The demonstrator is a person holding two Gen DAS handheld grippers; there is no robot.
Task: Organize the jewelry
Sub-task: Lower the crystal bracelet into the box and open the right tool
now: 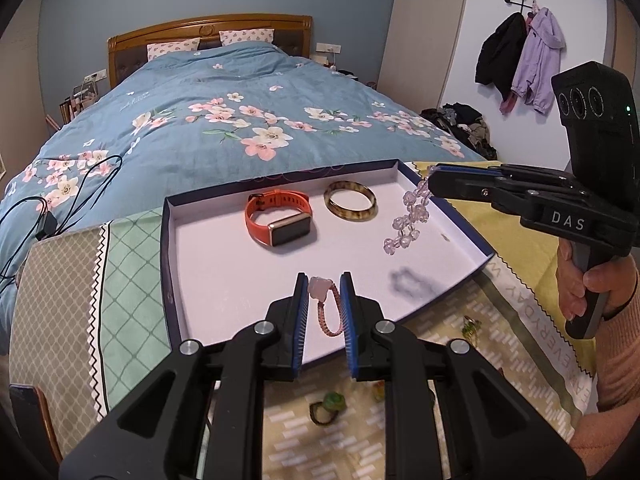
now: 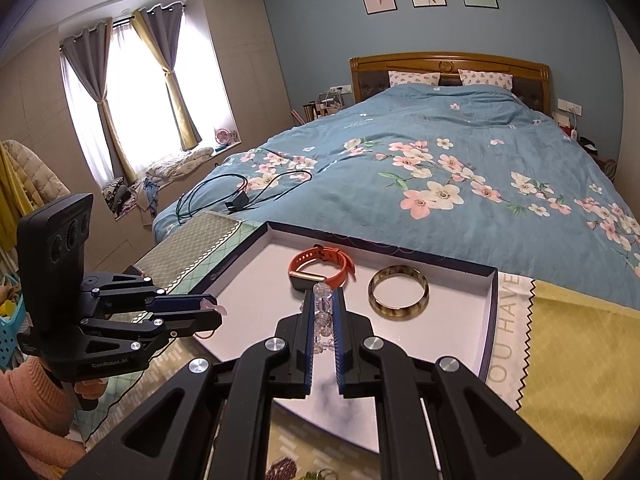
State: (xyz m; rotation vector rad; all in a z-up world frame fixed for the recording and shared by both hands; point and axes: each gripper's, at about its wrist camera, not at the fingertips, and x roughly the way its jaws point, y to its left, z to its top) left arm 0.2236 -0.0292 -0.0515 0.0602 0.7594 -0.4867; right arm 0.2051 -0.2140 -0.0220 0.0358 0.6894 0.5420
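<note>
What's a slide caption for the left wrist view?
Left gripper holds pink bracelet over tray; right gripper dangles clear beads.

Both claws look like matt black plastic with shiny metal pivot pins; the left claw (image 1: 324,308) has ribbed blue pads. It grips a woven pink cord bracelet (image 1: 330,312). The right claw (image 2: 323,312) pinches a clear, glassy bead bracelet (image 1: 408,216). Center frame, the tray (image 1: 224,264) has a matt white paper-like floor; on it an orange rubbery smartwatch (image 1: 278,218) and a glossy mottled bangle (image 1: 351,201).
</note>
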